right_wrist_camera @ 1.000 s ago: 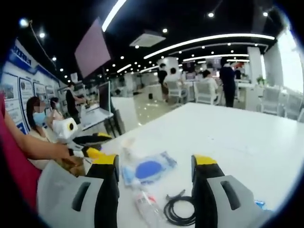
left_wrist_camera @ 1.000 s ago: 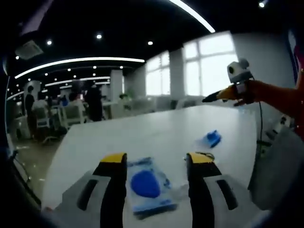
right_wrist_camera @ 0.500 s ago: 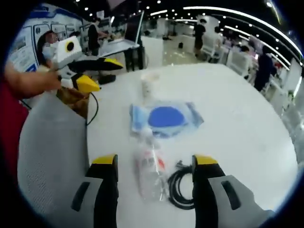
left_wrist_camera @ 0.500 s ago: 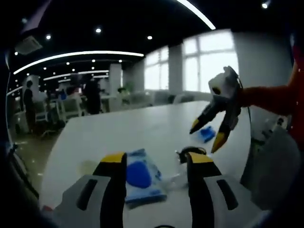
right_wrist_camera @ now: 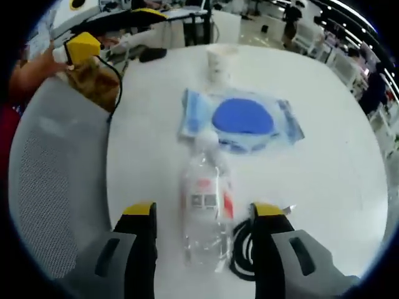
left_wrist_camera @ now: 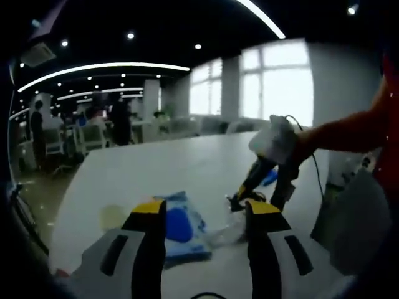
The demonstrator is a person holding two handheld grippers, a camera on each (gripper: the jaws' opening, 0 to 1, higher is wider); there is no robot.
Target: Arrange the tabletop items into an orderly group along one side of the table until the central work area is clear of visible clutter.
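A clear plastic bottle (right_wrist_camera: 205,212) lies on the white table (right_wrist_camera: 324,180), between the open jaws of my right gripper (right_wrist_camera: 203,210). Beyond it lie a blue packet (right_wrist_camera: 243,118) and a white cup (right_wrist_camera: 219,62). A black cable (right_wrist_camera: 244,252) is coiled by the right jaw. In the left gripper view, my left gripper (left_wrist_camera: 206,208) stands open over the near table edge, with the blue packet (left_wrist_camera: 177,225) between its jaws. The right gripper (left_wrist_camera: 257,194) comes in from the right, down over the bottle (left_wrist_camera: 227,233). A small blue item (left_wrist_camera: 269,177) lies behind it.
A grey mesh chair (right_wrist_camera: 53,187) stands against the table's left edge in the right gripper view. The left gripper (right_wrist_camera: 115,30) shows at the top left, held by a hand. Desks, chairs and people stand in the office beyond the table (left_wrist_camera: 187,162).
My right gripper has dropped from high above the table down to the bottle, which now lies between its jaws. The left gripper has moved only slightly.
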